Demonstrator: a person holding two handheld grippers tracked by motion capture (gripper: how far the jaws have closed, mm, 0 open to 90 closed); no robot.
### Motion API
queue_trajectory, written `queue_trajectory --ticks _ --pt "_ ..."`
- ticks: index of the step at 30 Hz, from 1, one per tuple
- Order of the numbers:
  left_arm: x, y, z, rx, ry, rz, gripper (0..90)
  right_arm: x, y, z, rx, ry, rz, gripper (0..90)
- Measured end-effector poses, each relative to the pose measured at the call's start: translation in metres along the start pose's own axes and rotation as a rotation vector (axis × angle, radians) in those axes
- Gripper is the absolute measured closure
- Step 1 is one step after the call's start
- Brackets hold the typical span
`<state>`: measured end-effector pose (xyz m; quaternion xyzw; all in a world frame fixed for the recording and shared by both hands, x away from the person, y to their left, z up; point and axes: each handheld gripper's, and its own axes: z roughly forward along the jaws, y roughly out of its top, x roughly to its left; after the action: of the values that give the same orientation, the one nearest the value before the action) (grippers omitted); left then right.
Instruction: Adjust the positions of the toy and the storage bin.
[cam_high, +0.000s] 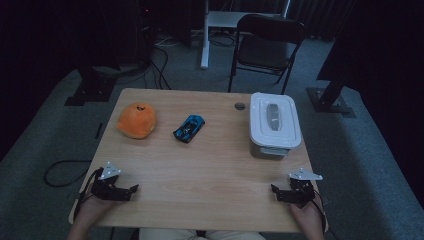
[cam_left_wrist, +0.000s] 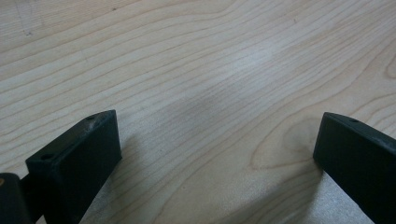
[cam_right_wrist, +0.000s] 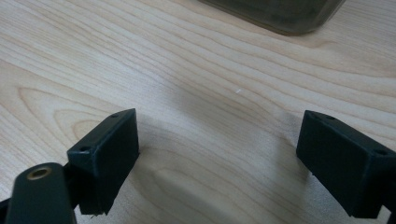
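Your left tool (cam_high: 131, 190) rests low on the near left corner of the worktop (cam_high: 210, 170), jaws spread wide with only bare wood grain between them in the left gripper view. Your right tool (cam_high: 276, 192) sits at the near right corner, jaws likewise set wide apart and holding nothing; in the right gripper view they frame bare wood.

White lidded box (cam_high: 274, 125): far right of the worktop, lid on, nearest thing to your right tool but apart from it. Its lower edge (cam_right_wrist: 275, 14) shows dark at the top of the right gripper view.

Blue toy car (cam_high: 189, 128): middle of the worktop, towards the far side, angled, well apart from both tools.

Orange plush fruit (cam_high: 136, 120): far left, beside the car but not touching it.

Black folding chair (cam_high: 265, 45) stands beyond the worktop on grey carpet. Room is dim.
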<state>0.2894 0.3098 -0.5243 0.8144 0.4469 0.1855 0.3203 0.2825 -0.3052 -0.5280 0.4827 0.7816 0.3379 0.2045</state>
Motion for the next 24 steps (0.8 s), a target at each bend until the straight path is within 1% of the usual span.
queue_trajectory --ticks 4,6,10,14,19,22,24 --pt "-0.001 -0.001 -0.001 0.000 -0.005 0.004 1.4 0.000 0.000 0.000 -0.002 -0.002 0.000 13.1" --pt "-0.002 -0.001 -0.002 0.004 0.007 -0.007 1.3 0.000 0.000 0.000 -0.002 -0.003 0.001 13.2" --pt "-0.003 -0.001 -0.002 0.010 0.009 -0.009 1.4 0.000 0.000 0.000 -0.002 -0.003 0.002 13.2" --pt "-0.007 0.000 -0.003 0.018 0.001 0.001 1.4 0.000 0.000 0.000 -0.002 -0.002 0.002 13.1" --pt "-0.008 0.003 0.000 0.026 0.005 -0.003 1.4 0.000 0.000 0.000 -0.001 -0.002 0.001 13.0" --pt "-0.010 0.007 0.002 0.040 0.000 0.002 1.4 0.000 0.000 0.000 -0.001 -0.002 0.002 12.8" --pt "-0.010 0.009 0.003 0.039 0.007 0.003 1.4 0.000 0.000 0.000 -0.001 -0.002 0.002 12.8"
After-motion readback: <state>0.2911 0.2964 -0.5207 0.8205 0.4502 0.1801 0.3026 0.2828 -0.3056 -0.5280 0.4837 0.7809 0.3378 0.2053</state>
